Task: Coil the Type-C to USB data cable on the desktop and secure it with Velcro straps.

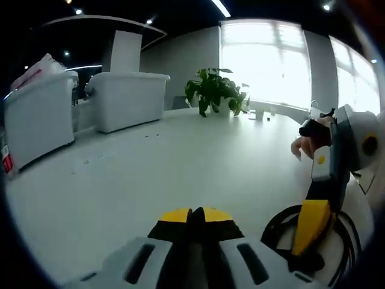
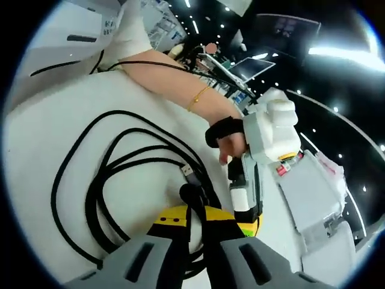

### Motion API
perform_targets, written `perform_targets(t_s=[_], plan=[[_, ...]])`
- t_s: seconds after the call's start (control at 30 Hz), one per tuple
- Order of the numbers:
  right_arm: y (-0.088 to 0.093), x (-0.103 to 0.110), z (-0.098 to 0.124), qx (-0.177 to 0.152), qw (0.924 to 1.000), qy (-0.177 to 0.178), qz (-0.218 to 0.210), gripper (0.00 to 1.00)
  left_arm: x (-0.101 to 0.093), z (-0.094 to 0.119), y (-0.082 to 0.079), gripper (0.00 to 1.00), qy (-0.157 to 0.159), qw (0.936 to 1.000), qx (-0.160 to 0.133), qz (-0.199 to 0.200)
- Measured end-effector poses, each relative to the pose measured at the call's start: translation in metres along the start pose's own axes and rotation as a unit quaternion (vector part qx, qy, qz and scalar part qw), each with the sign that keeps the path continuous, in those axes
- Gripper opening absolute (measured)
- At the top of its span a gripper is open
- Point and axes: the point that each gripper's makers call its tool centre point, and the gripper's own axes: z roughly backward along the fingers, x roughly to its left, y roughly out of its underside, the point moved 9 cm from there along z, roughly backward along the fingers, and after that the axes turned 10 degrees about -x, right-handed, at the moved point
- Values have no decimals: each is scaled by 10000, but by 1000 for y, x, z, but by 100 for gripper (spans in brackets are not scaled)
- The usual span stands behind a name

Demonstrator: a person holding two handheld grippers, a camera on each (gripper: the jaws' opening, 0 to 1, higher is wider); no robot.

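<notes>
Honestly, your right gripper (image 2: 191, 224) fingers are clamped on just part of the loose black cable coil (image 2: 114, 180) on the white worktop (image 2: 42, 126), left gripper (image 1: 194, 218) fingers together and empty, so lifting could let the loops spring apart.

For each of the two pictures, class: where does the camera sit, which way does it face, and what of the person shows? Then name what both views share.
Left gripper view: rides the left tongs, jaws together, facing across the white table towards bins, a plant and windows; fingers show.
Right gripper view: rides the right tongs, looking down on the coiled black cable; a forearm with a bracelet shows.
Shared: the table, the cable, each other's tongs.
</notes>
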Motion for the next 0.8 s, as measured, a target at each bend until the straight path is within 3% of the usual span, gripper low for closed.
perform_targets(t_s=[0.17, 0.27, 0.37, 0.4, 0.53, 0.7, 0.8], plan=[[3, -4, -7, -197, 9998, -76, 58, 4, 0, 0, 0, 7, -20, 10000, -13, 23], [5, -7, -8, -346, 9981, -24, -515, 2, -1, 1, 0, 7, -39, 10000, -12, 54], [7, -12, -5, -534, 9896, 153, -1329, 1, 1, 5, -2, 8, -70, 9997, 77, 218], [8, -14, -4, -564, 9861, 211, -1547, 1, 4, 7, -1, 10, -233, 9994, 152, 216], [8, -19, -1, -663, 9824, 243, -1731, 1, 14, 11, 2, 10, -389, 9979, -51, 520], [7, -26, -1, -849, 9750, 318, -2028, 2, 9, 10, 2, 10, -305, 9991, -17, 304], [11, -33, -2, -897, 9653, 479, -2406, 2, 10, 10, 2, 10, -305, 9986, -58, 426]])
